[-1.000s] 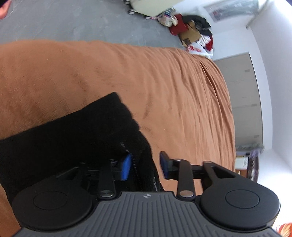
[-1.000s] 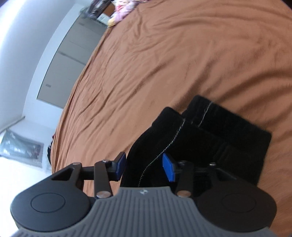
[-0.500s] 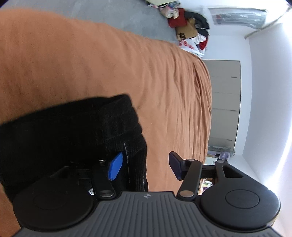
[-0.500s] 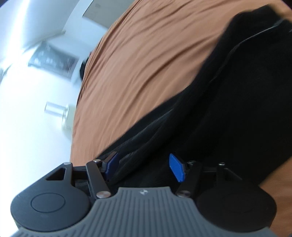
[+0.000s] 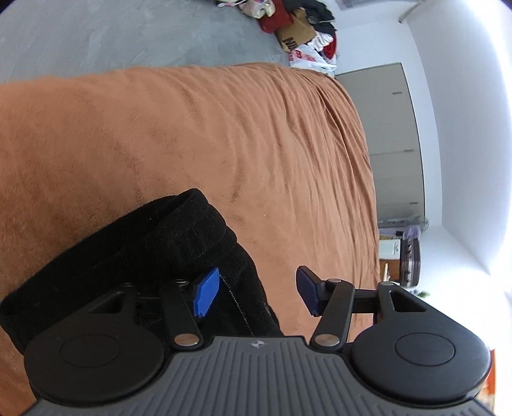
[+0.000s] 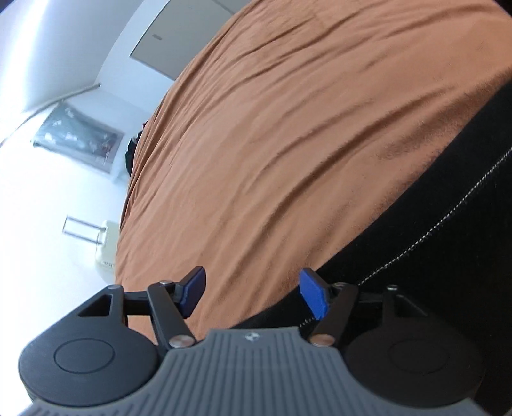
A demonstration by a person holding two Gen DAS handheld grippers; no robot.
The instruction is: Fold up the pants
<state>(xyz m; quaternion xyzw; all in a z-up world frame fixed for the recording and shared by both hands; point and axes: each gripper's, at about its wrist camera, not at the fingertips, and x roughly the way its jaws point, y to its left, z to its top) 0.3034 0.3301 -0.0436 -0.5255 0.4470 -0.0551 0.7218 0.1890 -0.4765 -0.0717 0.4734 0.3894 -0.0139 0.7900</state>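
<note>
The black pants [image 5: 134, 252] lie folded in a thick bundle on the orange bedspread [image 5: 224, 144], at the lower left of the left wrist view. My left gripper [image 5: 256, 296] hangs open just over the bundle's right end. Its left pad is above the cloth and its right pad above bare cover; nothing is pinched. In the right wrist view the pants [image 6: 448, 240], with a pale stitched seam, fill the lower right. My right gripper [image 6: 252, 296] is open and its jaws are still opening. The pants' edge lies by the right pad, with orange cover [image 6: 288, 144] under the gap.
The bed runs far ahead in both views. Beyond it are a grey floor [image 5: 128, 35], a heap of clothes and a cardboard box [image 5: 304, 28], and a grey cabinet front [image 5: 393, 144] on a white wall. A white container [image 6: 107, 252] stands beside the bed.
Both grippers have opened wider and let go of the pants. The right one has swung left, so the bundle slid from the middle of its view to the right side. The left hand shifted slightly.
</note>
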